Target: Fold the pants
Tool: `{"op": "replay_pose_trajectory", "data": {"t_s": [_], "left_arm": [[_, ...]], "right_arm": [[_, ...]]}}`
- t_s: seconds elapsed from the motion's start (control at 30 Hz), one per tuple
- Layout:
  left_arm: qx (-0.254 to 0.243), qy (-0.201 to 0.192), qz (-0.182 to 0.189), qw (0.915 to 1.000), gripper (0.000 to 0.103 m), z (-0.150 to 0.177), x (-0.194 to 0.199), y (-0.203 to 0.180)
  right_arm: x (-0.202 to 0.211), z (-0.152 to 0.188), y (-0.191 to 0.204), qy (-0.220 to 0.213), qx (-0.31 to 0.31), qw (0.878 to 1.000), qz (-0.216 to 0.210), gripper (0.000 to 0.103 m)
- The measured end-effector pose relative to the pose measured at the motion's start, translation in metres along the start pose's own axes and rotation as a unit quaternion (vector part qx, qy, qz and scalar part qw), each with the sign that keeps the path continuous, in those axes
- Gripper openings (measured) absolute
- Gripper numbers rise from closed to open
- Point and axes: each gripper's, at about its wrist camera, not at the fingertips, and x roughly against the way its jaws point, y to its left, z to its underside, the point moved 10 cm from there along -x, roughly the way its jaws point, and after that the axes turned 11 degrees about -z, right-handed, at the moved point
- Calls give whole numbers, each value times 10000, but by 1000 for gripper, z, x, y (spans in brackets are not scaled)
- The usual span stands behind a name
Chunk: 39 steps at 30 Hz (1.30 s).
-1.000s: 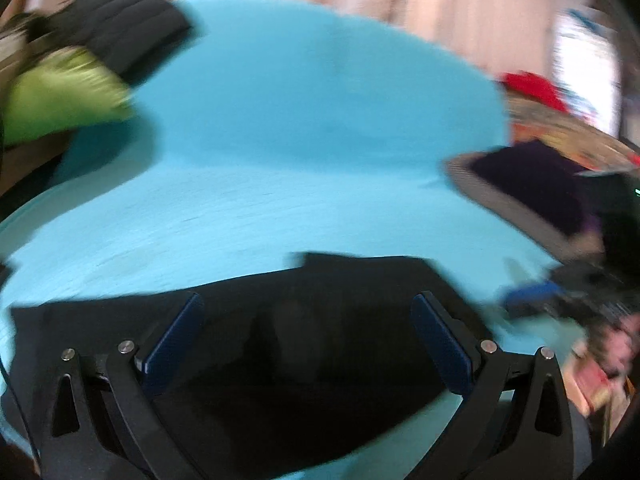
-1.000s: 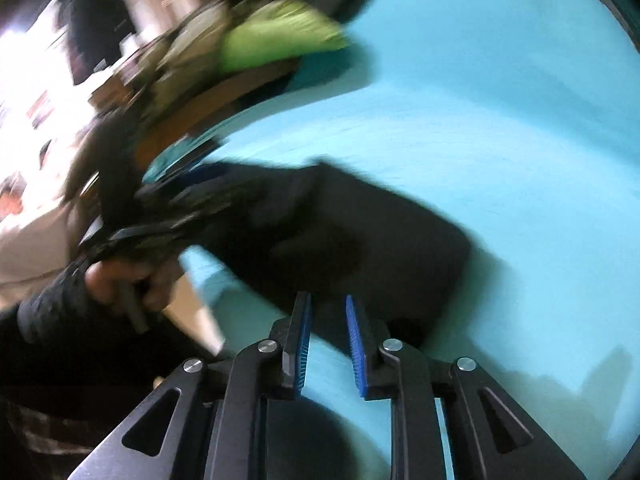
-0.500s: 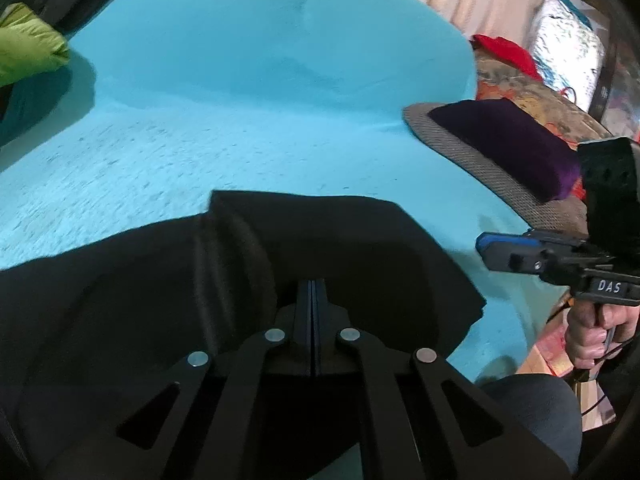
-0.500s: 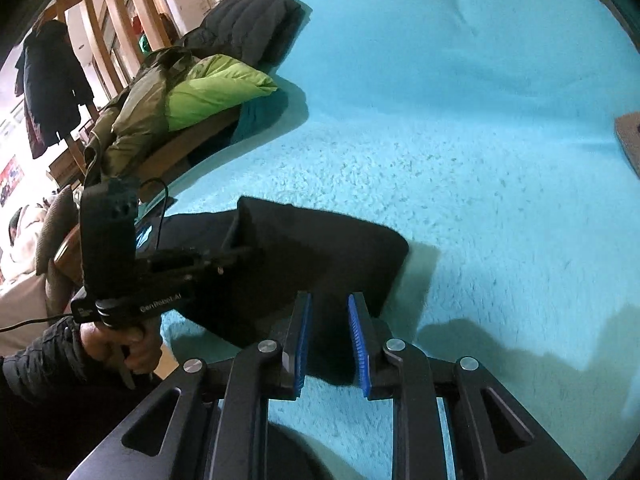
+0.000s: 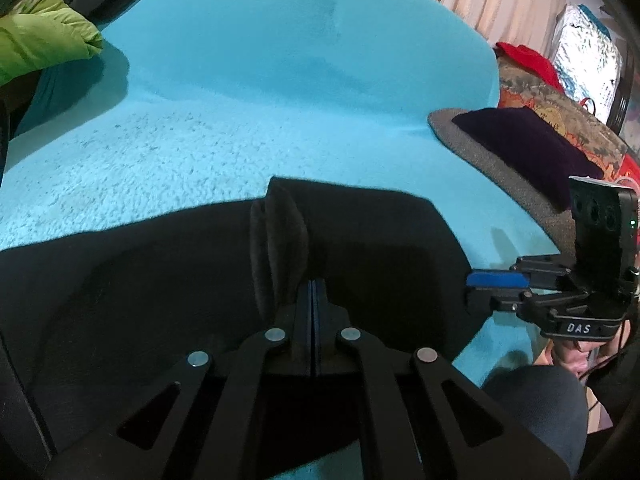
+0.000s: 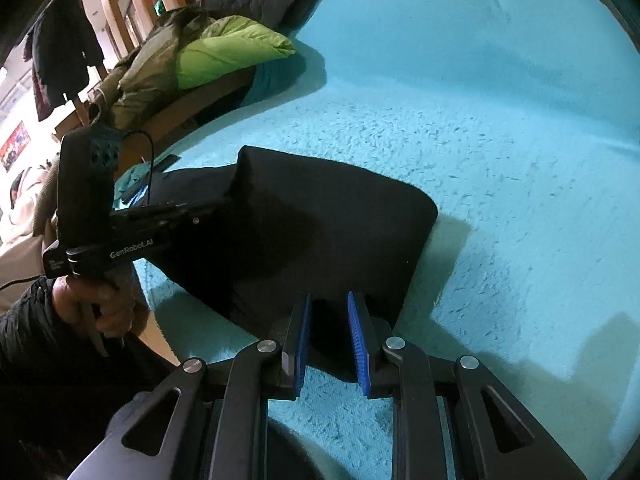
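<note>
Black pants (image 5: pixel 380 248) lie folded on a turquoise fleece blanket (image 5: pixel 248 92), also in the right wrist view (image 6: pixel 328 232). My left gripper (image 5: pixel 312 284) is shut on a raised pleat of the pants near their front edge; it shows from the side in the right wrist view (image 6: pixel 216 204). My right gripper (image 6: pixel 327 312) stands partly open, its blue pads either side of the near corner of the pants. In the left wrist view it sits at the pants' right edge (image 5: pixel 476 290).
A green and a dark jacket (image 6: pixel 224 48) lie on a wooden frame at the blanket's left. A purple cushion (image 5: pixel 524 148) on a grey mat sits at the right edge, with patterned bedding behind. The blanket (image 6: pixel 500 160) stretches far beyond the pants.
My left gripper has gone from wide open to shut on a pleat of the pants. My right gripper has moved in to the pants' corner and opened slightly wider.
</note>
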Motion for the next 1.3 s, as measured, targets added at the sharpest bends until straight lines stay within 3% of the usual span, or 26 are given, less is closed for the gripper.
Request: {"op": "replay_pose_trajectory", "data": {"t_s": [0.27,0.37,0.5,0.57,0.67,0.7,0.77,0.97,1.23,1.3], "left_arm": [[-170,-142,-246,9995,1,5,3,0],[-139,-328,-120,9993,1,-8,10,-7],[-94,-638,116,9979,1,-38,8,-26],[-12,-553,-117,9984,1,-46,-9,-23],[250,-241,-859,9957,1,-43,-36,5],[330,-185,-946,9948,1,-40,-39,12],[329,-203,-996,9943,2,-36,-40,17],[671,-123,-754,9948,2,-34,-43,21],[578,-327,-873,9940,1,-29,-19,15],[490,-306,-873,9945,1,-26,-19,14]], "right_arm": [[2,5,-5,-177,-8,9996,-206,19],[11,-8,-3,-123,5,9999,-117,17],[33,-46,-14,-769,-61,9969,154,20],[31,-60,-23,-892,-108,9952,379,21],[4,-69,-33,-700,37,9957,605,20],[-7,-68,-36,-585,66,9961,659,20],[-30,-59,-45,-275,91,9966,769,20],[-40,-56,-51,-232,108,9969,743,20],[-15,-62,-29,-514,393,9945,827,20],[-14,-52,-15,-351,555,9953,713,20]]}}
